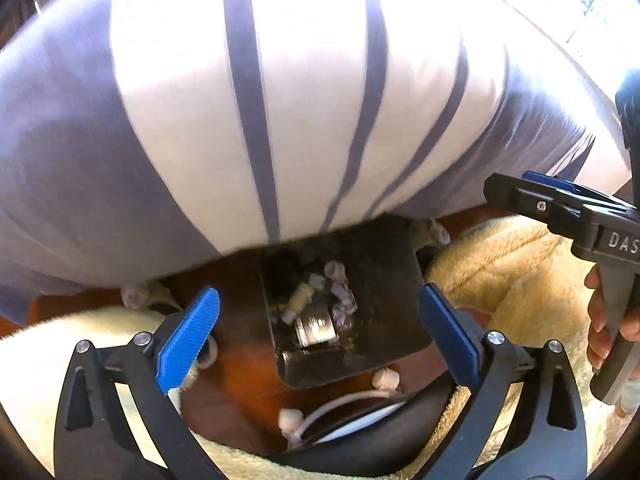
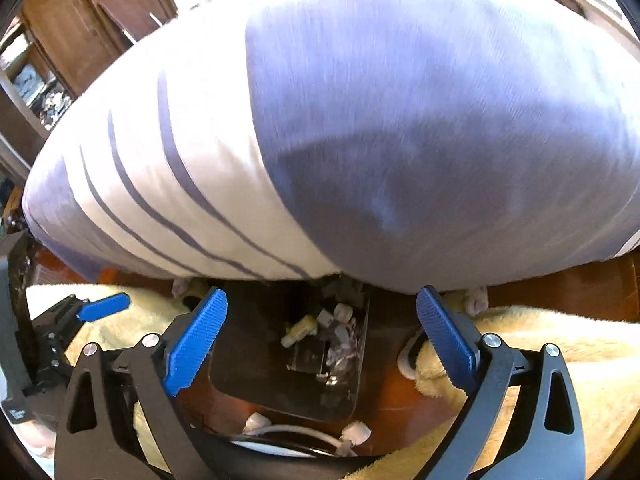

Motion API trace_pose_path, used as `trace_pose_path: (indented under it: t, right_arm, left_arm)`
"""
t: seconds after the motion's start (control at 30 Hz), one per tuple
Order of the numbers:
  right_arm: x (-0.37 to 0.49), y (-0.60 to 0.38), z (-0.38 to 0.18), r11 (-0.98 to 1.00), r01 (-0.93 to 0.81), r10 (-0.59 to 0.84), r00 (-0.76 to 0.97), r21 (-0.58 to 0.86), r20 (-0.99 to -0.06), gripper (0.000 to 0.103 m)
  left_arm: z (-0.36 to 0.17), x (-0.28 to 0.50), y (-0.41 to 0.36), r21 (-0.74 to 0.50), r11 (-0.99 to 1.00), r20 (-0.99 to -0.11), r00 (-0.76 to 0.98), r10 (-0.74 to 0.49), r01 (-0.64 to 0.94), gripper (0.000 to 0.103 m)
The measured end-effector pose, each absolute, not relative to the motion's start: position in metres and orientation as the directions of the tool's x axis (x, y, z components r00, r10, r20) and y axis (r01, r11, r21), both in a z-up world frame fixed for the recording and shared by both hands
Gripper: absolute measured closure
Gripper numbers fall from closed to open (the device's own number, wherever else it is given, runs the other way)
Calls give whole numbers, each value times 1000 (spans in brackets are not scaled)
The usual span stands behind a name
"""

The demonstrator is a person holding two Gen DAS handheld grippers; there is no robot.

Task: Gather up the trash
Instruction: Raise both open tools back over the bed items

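Note:
A dark metal bin [image 1: 384, 280] stands on the wood floor, holding crumpled wrappers [image 1: 340, 292] and a metal can [image 1: 316, 330]. It also shows in the right wrist view [image 2: 256, 364] with the wrappers [image 2: 340, 320]. A large white pillow with purple stripes [image 1: 280, 100] [image 2: 320, 140] overhangs the bin's far side. My left gripper [image 1: 320, 336] is open above the bin and empty. My right gripper [image 2: 320, 344] is open above the bin and empty; it also shows in the left wrist view [image 1: 560, 208]. Loose white scraps [image 1: 386, 380] [image 2: 356, 432] lie on the floor by the bin.
Cream fluffy rugs [image 1: 520, 272] [image 2: 540, 344] lie on both sides of the bin. A white cable [image 1: 340, 404] and a black curved object [image 1: 380, 432] lie at the near edge. Wooden cabinets [image 2: 92, 20] stand at the far left.

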State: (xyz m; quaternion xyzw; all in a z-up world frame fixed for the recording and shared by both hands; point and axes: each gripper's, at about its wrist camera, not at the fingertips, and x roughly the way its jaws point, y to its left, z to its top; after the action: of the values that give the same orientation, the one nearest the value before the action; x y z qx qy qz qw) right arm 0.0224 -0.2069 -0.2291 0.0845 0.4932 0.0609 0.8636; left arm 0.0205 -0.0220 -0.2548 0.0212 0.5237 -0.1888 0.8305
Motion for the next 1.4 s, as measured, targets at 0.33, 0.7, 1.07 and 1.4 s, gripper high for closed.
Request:
trace_pose_path:
  t: [0.33,0.7,1.07,1.4]
  right_arm:
    - [29,-213,-147,993,-57,113,694,101,-711,7]
    - [82,-234,-94,996,-50,89,751,78,-655,4]
    - [152,-244,-84,995,-29,86,739,97,-668,4]
    - [242,-231,-103,997,-21,68,703,75,-708,4]
  left_arm:
    - [-167,38,-11,-97,940,-774,569,-278,328,8]
    - [-110,100,-12,-62,948,-717,647,-259,311,8]
    - [-95,180,-17,-41,955,-718,656,-232,293,8]
    - [-117,248,-32,-33,954,-758,615,-218,297,8]
